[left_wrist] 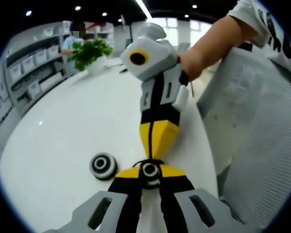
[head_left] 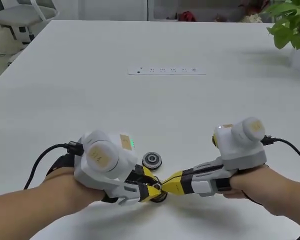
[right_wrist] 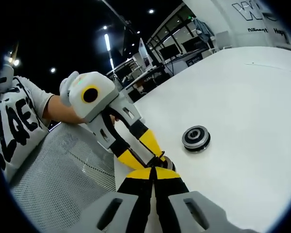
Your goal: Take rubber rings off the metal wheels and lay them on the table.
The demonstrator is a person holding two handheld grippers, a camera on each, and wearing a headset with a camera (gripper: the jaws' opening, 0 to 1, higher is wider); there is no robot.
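Clamping a small black-and-silver metal wheel (left_wrist: 149, 171) between its yellow tips, your left gripper (head_left: 151, 187) meets your right gripper (right_wrist: 154, 171), jaws pressed narrow against that wheel's rim, while a second matching wheel (head_left: 152, 160) lies just beside them on the white table (head_left: 140, 110).

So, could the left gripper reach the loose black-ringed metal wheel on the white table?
Likely not yet: the loose wheel lies near with nothing between, but the left gripper is shut on a second metal wheel.

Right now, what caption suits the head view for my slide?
Left tongs and right tongs meet at a small round metal wheel; a second wheel lies on the white table beside them.
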